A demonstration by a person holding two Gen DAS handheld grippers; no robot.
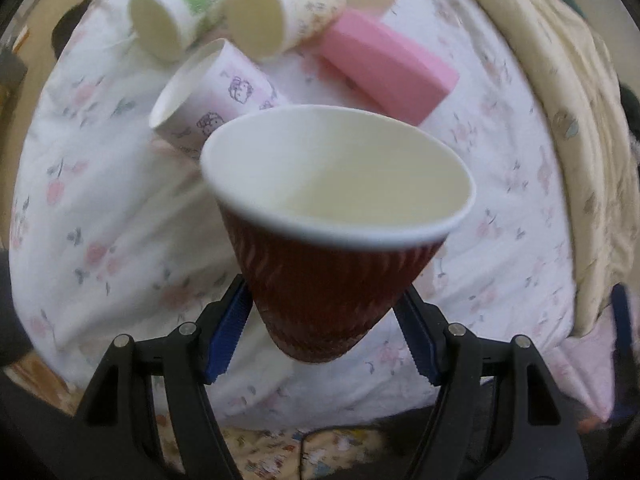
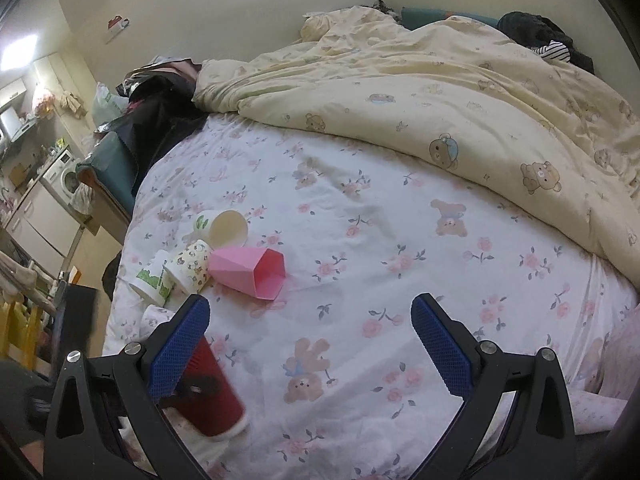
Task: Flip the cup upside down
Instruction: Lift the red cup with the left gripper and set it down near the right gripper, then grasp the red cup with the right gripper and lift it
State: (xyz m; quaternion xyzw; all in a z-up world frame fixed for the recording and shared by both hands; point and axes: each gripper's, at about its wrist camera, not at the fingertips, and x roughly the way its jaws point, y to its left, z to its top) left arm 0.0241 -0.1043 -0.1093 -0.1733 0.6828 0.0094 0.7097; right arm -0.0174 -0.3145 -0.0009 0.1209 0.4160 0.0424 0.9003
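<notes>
1. The left gripper [image 1: 324,332] is clamped on the lower body of a dark red ripple-wall paper cup [image 1: 332,240]; its blue pads [image 1: 228,336] press on opposite sides of the narrow base end. The cup is held off the bed, its white-lined mouth open toward the left wrist camera and tipped away from the gripper.
2. In the right wrist view the same cup [image 2: 214,396] shows near the bed's near-left corner, its rim low, close to the floral sheet [image 2: 360,240]. Whether the rim touches the sheet I cannot tell.
3. The right gripper [image 2: 310,344] hangs over the sheet with its fingers spread wide and nothing between them.
4. My judgement on handling: the cup is light and empty, the corrugated sleeve gives the pads good friction, but the paper wall is soft and crushes under a hard squeeze. The stiffest places are the base ring and the rolled rim, so a low, gentle grip suits it. The mattress is soft, so an inverted cup may settle tilted.
5. Farther along the left edge lie a pale paper cup with purple cartoon prints [image 1: 208,96], a pink faceted tumbler [image 2: 252,272], and more printed paper cups [image 2: 188,264], all on their sides.
6. Across the far side, a yellow bear-print duvet [image 2: 460,100] is heaped.
</notes>
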